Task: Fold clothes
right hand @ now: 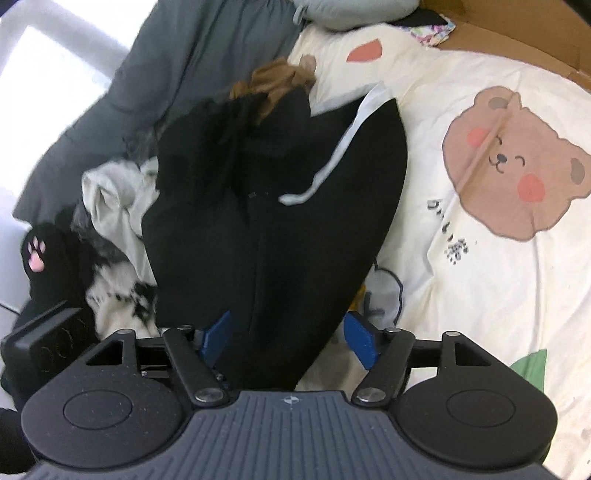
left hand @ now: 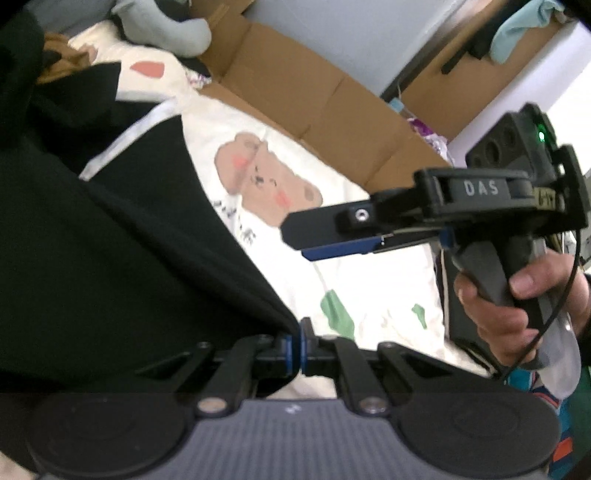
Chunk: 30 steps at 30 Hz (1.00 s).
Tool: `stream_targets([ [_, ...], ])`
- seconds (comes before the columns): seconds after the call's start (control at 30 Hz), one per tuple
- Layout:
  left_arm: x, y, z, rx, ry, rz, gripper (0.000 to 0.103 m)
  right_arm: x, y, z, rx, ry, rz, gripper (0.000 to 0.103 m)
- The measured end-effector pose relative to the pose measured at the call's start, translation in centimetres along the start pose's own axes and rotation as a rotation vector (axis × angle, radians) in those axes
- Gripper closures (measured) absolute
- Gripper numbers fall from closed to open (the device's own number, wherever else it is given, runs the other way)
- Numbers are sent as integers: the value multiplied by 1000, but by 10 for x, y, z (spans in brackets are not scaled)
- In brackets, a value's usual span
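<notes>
A black garment with a white drawstring lies on a cream bedsheet with a bear print. My left gripper is shut on a corner of the black garment and holds it pulled taut. My right gripper is open, its blue pads on either side of the garment's near end, with cloth between the jaws. In the left wrist view the right gripper hovers above the sheet, held by a hand.
A pile of other clothes, white, black and patterned, lies left of the garment, with a dark grey blanket behind. Cardboard boxes stand along the bed's far side. A grey plush sits at the head.
</notes>
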<state>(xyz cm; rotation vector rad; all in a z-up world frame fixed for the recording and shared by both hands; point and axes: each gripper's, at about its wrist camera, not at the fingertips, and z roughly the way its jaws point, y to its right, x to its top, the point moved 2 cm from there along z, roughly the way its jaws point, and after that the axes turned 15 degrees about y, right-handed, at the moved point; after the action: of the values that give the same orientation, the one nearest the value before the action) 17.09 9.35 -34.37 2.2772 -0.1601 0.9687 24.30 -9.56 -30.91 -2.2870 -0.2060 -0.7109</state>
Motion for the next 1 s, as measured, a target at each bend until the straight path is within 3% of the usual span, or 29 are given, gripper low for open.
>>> stream_targets([
  [0.43, -7, 11, -2, -41, -38, 93, 100, -26, -26, 46, -49, -132, -114, 26],
  [0.5, -7, 10, -7, -53, -38, 91, 100, -26, -28, 54, -77, -144, -145, 35],
  [0.53, -8, 10, -9, -58, -37, 88, 100, -26, -28, 58, -90, -150, -157, 47],
  [0.57, -7, 10, -10, -60, -34, 84, 100, -27, -27, 62, -98, -158, -159, 53],
  [0.67, -5, 6, -13, -57, -28, 78, 100, -28, -25, 70, -117, -173, -178, 60],
  [0.9, -5, 4, -22, -66, -24, 84, 99, -18, -20, 76, -173, -151, -177, 65],
  [1.0, -3, 3, -26, -69, -17, 80, 99, -19, -19, 81, -183, -164, -191, 81],
])
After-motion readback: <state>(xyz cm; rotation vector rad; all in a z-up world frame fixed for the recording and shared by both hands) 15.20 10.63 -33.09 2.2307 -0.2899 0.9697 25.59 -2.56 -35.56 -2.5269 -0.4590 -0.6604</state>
